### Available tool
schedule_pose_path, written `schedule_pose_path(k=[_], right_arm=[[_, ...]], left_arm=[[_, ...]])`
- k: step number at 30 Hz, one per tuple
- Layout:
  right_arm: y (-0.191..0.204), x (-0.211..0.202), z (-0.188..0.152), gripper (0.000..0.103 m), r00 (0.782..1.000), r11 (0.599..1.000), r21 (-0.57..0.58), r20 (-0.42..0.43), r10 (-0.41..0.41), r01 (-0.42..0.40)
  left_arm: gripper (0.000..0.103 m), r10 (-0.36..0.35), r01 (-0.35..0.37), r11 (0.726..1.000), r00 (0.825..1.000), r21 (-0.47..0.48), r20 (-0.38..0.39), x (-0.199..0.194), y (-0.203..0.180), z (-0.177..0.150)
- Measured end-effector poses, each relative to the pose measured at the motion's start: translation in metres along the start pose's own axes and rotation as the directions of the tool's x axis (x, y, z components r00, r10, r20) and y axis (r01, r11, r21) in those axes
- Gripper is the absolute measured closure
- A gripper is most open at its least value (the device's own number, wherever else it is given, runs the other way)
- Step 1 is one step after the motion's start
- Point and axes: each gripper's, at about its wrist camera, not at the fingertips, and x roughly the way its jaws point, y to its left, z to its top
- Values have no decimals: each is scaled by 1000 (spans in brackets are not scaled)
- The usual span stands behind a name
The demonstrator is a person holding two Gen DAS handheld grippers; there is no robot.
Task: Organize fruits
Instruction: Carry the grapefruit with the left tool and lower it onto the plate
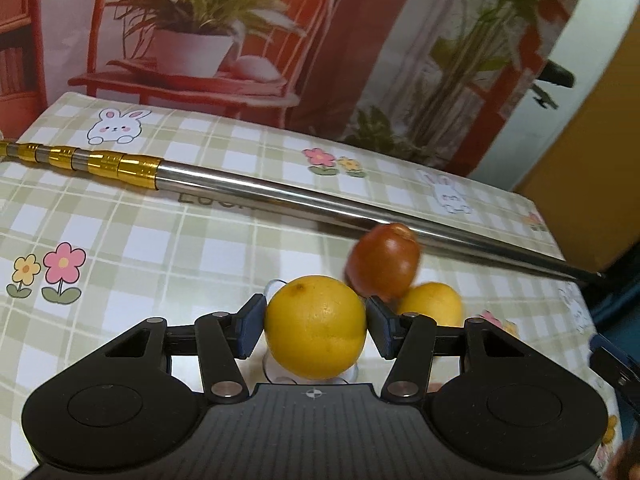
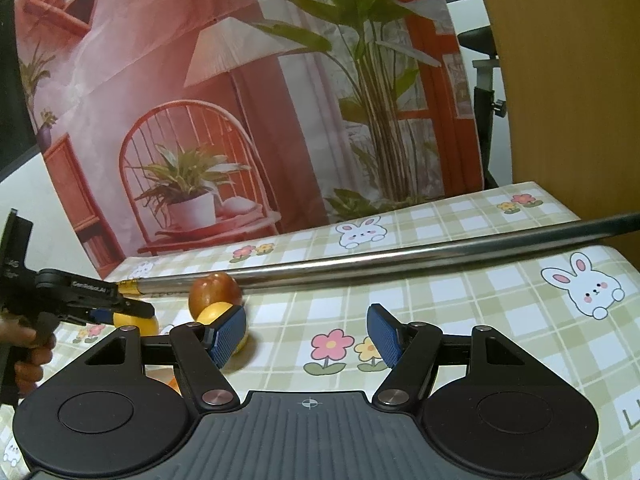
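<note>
Left gripper (image 1: 315,326) is clamped on a yellow citrus fruit (image 1: 316,326): both blue pads press its sides at 3 and 9 o'clock, near its widest line, which probably keeps a round thing from squirting out. From the right wrist view the same fruit sits in the jaws clear of the tablecloth (image 1: 120,240), so it reads as lifted, likely en route to wherever fruits get grouped. No bowl or tray is visible.

Fruit skin is waxy and finely dimpled, with a small brown spot near the top. Shape is near-spherical and looks firm. The pads (image 1: 250,330) are ribbed rubber, a good match for slick peel.

Outward from the held fruit, at roughly 1 o'clock, a red-brown fruit (image 1: 382,264) with a smooth glossy skin sits blurred against a second yellow fruit (image 1: 434,304); they appear to touch. Whether the red one rests on the yellow one or beside it, can't tell.

Beyond them, from 10 to 4 o'clock, a long metal pole (image 1: 320,204) lies across the cloth, polished steel with gold knurled bands at one end. It probably acts as a divider, though that's a guess.

Right gripper (image 2: 306,334) has its jaws apart with nothing between them, hovering over bare checked cloth. A hand (image 2: 28,348) grips the left tool's handle at 9 o'clock.
</note>
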Motion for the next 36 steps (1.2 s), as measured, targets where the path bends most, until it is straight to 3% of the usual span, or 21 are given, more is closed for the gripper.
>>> schedule_pose_path(k=[18,25,36], right_arm=[[21,-35,-7,39,999,999,-21,41,32,-31],[33,-47,-12,39,998,998,-39,40,53,-51],[43,-66,-18,39,997,997,-60,49,57,-54]], left_arm=[[46,-158,157,985,987,66,11,-80,-52,-63],[46,-178,185,975,982,125,-62,-80,-74,-94],[46,-155,178,973,975,146,-157,-64,-81,-125]])
